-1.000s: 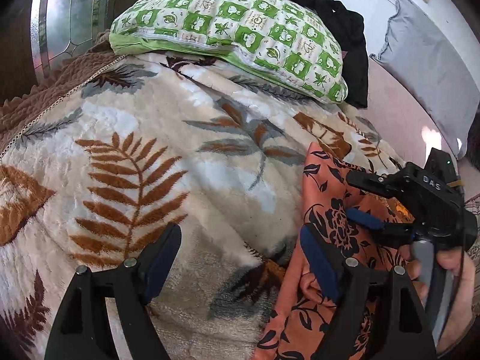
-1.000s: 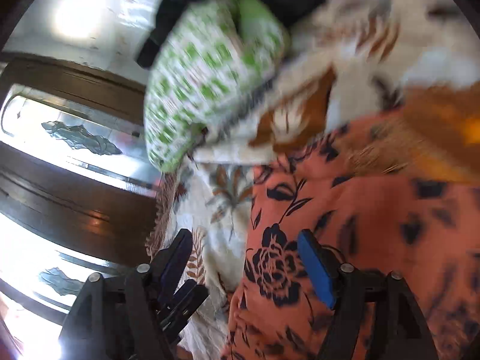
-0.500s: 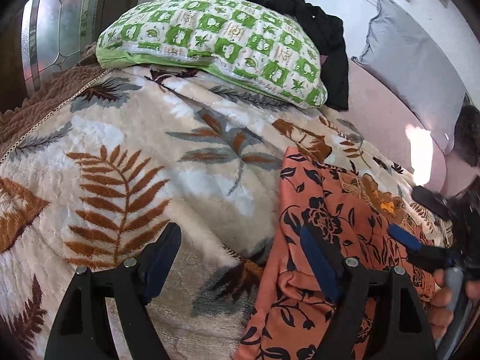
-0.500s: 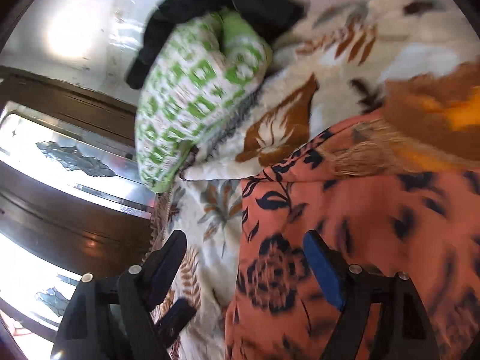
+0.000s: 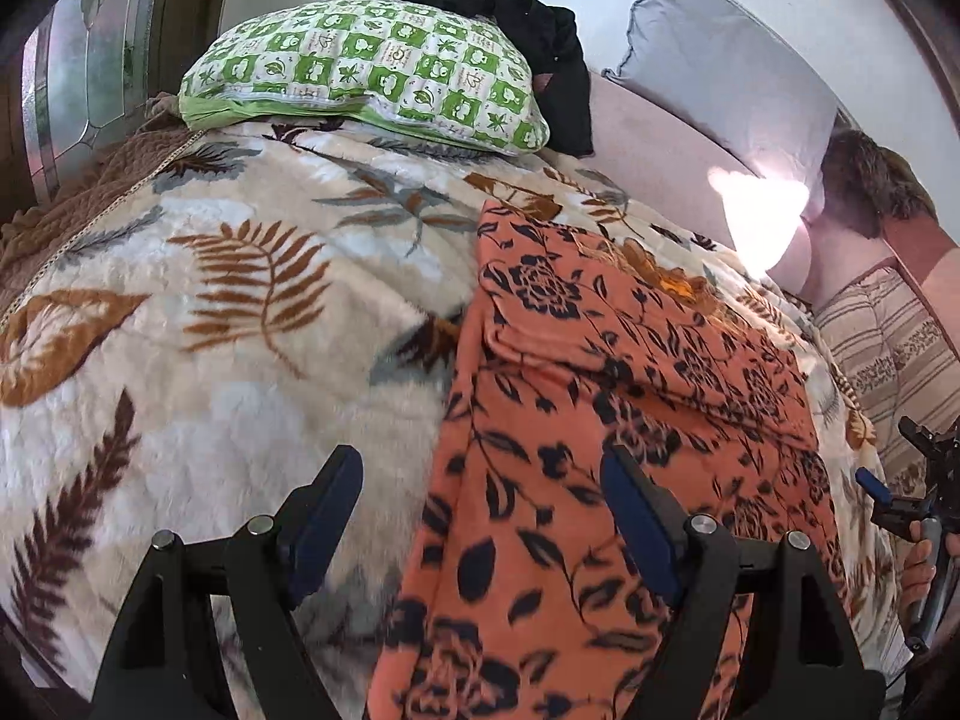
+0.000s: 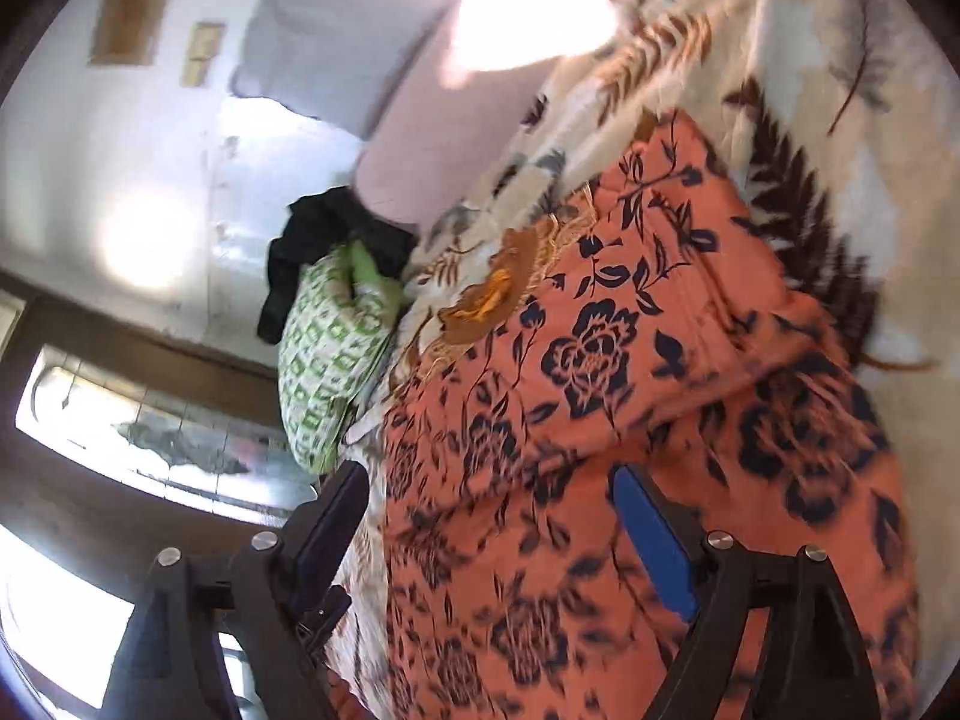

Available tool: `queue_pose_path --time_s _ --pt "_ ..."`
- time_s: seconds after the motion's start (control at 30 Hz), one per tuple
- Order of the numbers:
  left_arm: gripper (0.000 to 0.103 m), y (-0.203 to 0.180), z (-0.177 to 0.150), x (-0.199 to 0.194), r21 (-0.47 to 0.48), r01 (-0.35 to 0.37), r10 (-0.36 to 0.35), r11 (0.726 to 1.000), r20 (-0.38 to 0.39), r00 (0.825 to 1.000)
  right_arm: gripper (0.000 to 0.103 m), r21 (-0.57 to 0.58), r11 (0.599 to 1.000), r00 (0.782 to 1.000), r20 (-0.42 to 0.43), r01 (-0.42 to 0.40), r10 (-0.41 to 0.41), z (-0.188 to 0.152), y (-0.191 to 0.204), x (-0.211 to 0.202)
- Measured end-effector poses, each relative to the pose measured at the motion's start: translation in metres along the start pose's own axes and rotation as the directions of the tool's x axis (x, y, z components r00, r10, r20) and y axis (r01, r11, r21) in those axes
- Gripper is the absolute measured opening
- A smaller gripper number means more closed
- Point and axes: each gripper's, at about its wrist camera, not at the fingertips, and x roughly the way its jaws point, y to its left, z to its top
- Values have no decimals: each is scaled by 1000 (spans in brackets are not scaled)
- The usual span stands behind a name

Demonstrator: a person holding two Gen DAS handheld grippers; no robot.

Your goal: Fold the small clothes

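Both grippers have drawn back from the cloth since a second ago, and the right one, then right beside the left over the fabric, now sits out at the far right edge of the left wrist view. Nearest, the left gripper (image 5: 477, 516) stands wide open with nothing between its blue-padded fingers; one finger hangs over the blanket (image 5: 198, 330), the other over the orange cloth's near end. The right gripper (image 6: 498, 531) is also wide apart and empty, its jaws having just been opening further; its right finger is over the orange fabric, its left over the blanket edge.

Under and just ahead of both grippers lies the orange floral garment (image 5: 606, 420), spread flat on the cream leaf-patterned blanket, with a folded layer making a ridge across its middle. It runs away from the left gripper toward the back of the bed. A person's hand (image 5: 921, 570) grips the right tool's handle at the picture's edge.

Beyond the garment rests a green-and-white checked pillow (image 5: 366, 69), with a black garment (image 5: 528, 24) heaped behind it and a grey cushion (image 5: 726, 66) against the wall.
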Motion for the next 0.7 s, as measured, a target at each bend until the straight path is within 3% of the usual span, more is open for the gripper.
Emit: queue_pose_path --time_s 0.13,0.2,0.33,0.47,0.63,0.7 --pt "82 -3 -45 -39 19 31 -30 999 -49 998 86 -89 993 994 -75 75 -81 -48 -12 -63" --pt "82 -3 -63 -51 25 48 -46 999 -72 996 86 -123 980 980 -107 155 -169 -76 -25 -86" --pt "82 4 -90 -57 8 44 -43 999 -117 992 86 -46 973 966 -112 228 -231 -106 -62 -132" --pt "82 18 -104 -50 -56 51 -60 997 -171 984 86 32 970 961 -149 241 -234 -117 -97 -144" --pt "82 28 -111 -50 -109 91 -108 990 -167 980 86 -1 954 939 -173 300 -296 -127 -105 -135" --pt "82 32 -113 -49 -130 101 -123 986 -173 977 86 18 960 950 -150 278 -272 -129 -108 -136"
